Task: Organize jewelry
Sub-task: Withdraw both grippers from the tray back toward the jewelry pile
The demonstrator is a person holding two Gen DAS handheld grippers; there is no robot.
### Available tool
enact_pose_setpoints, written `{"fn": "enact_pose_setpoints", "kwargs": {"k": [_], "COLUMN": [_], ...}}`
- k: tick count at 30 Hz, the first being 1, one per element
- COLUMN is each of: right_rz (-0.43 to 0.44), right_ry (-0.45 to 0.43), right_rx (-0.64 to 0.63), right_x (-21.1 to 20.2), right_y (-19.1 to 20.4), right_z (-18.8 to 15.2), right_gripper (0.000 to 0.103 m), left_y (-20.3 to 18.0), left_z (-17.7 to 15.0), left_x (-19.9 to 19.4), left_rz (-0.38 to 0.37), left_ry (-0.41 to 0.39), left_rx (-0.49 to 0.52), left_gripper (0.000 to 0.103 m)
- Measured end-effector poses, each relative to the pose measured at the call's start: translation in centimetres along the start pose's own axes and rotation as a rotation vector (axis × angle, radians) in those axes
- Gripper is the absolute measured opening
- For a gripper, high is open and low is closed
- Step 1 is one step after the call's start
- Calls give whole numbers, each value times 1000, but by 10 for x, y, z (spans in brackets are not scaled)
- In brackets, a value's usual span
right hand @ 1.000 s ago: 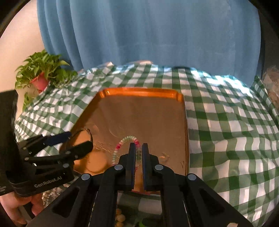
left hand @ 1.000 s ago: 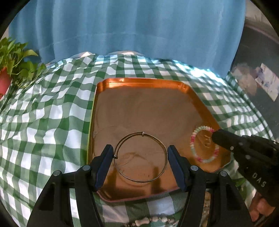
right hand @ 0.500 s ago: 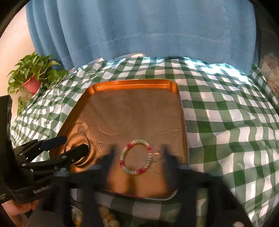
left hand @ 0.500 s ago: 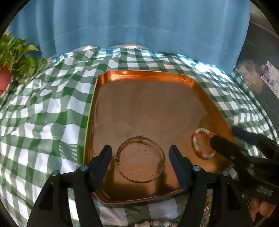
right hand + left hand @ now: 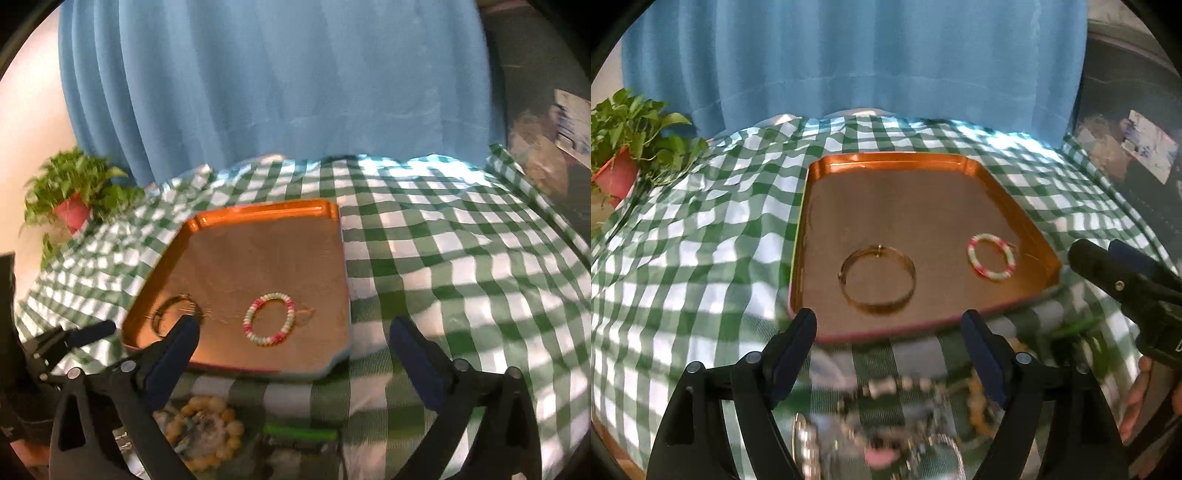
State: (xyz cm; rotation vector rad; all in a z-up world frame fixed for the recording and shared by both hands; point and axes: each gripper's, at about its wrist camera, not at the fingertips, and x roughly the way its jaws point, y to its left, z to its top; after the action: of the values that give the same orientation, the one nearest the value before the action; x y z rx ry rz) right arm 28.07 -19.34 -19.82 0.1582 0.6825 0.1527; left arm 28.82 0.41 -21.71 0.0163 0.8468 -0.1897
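Two bracelets lie apart on the tray (image 5: 997,173) — sorted, not heaped.
Left gripper (image 5: 888,332) and right gripper (image 5: 293,338) have just been opening, both spread and empty — gold bangle (image 5: 877,279) and beaded bracelet (image 5: 268,318) released.

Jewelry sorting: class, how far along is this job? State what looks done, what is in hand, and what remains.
Done: the metal bangle and the beaded bracelet lie apart on the orange tray. In hand: nothing; the left gripper and the right gripper have just been opening and hold nothing. Left: a blurred pile of jewelry in front of the tray.
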Motion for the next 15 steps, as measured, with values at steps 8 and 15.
{"fn": "enact_pose_setpoints", "kwargs": {"k": [8,15], "right_rz": [-67,-39], "right_ry": [-80,-106], "right_rx": [-75,-21], "right_x": [-68,-120], "right_y": [5,-5], "right_z": [-47,-78], "right_gripper": [103,103], "left_y": [12,30], "left_z": [-63,-125], "left_x": [-64,-95], "left_rz": [-55,-70], "left_ry": [-62,-31], "left_rx": [-46,-39], "left_gripper": [81,81]}}
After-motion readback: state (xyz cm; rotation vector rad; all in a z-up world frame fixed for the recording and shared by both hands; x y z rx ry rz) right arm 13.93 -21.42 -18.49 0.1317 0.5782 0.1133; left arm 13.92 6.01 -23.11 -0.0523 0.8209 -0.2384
